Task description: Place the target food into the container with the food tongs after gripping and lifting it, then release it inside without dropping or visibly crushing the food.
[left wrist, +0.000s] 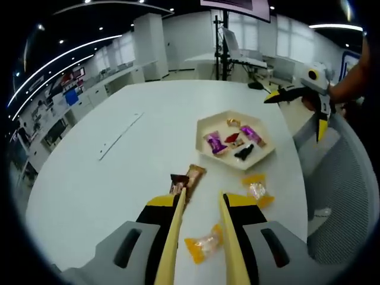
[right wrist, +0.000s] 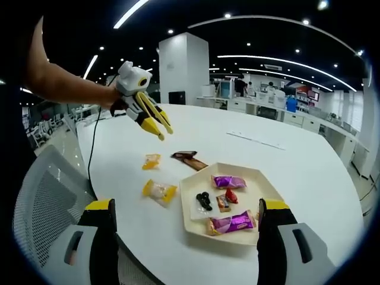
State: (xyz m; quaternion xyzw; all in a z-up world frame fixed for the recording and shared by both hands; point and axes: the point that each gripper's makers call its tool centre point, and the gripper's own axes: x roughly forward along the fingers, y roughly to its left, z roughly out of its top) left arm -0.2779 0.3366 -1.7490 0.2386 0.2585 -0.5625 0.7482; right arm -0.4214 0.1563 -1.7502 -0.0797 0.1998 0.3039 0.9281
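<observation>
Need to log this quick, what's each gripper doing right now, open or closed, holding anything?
Left gripper: open, holding nothing, above the table.
Right gripper: open wide, holding nothing, over the tray.

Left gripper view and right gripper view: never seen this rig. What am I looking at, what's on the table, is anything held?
No robot here: a person holds a handheld two-jaw gripper in each hand, each carrying a fisheye camera looking along its jaws.

In the left gripper view, the left gripper pokes up from the bottom, open, with tong-like jaws; the right gripper appears at far right.

In the right gripper view, the right gripper is spread wide.

On the white round table sits a cream hexagonal tray of wrapped sweets. Loose beside it: two yellow-wrapped candies and a brown-wrapped bar. Nothing is held.
</observation>
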